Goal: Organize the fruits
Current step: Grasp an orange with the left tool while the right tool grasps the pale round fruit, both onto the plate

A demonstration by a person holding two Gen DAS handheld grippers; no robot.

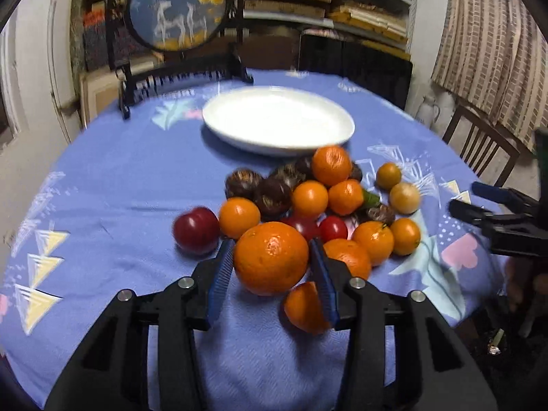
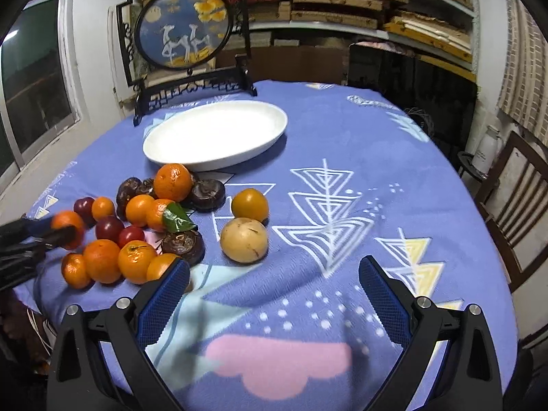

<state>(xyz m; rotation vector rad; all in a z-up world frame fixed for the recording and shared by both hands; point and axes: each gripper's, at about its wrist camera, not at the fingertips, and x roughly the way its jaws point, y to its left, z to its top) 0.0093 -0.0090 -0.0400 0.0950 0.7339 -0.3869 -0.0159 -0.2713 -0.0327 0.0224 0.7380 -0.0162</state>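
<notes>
My left gripper (image 1: 272,260) is shut on a large orange (image 1: 271,258), its blue pads against both sides, at the near edge of a fruit pile (image 1: 318,202) of oranges, red plums and dark brown fruits. It also shows in the right wrist view (image 2: 65,229) holding that orange (image 2: 66,222). An empty white oval plate (image 1: 277,120) lies beyond the pile, also seen in the right wrist view (image 2: 215,133). My right gripper (image 2: 274,281) is open and empty over the blue cloth, right of the pile, near a pale yellow fruit (image 2: 244,239).
A framed round picture on a black stand (image 2: 186,30) stands at the table's far edge behind the plate. A wooden chair (image 2: 513,202) is at the right. Shelves with stacked boxes (image 2: 359,3) line the back wall. The blue patterned tablecloth (image 2: 342,157) covers the round table.
</notes>
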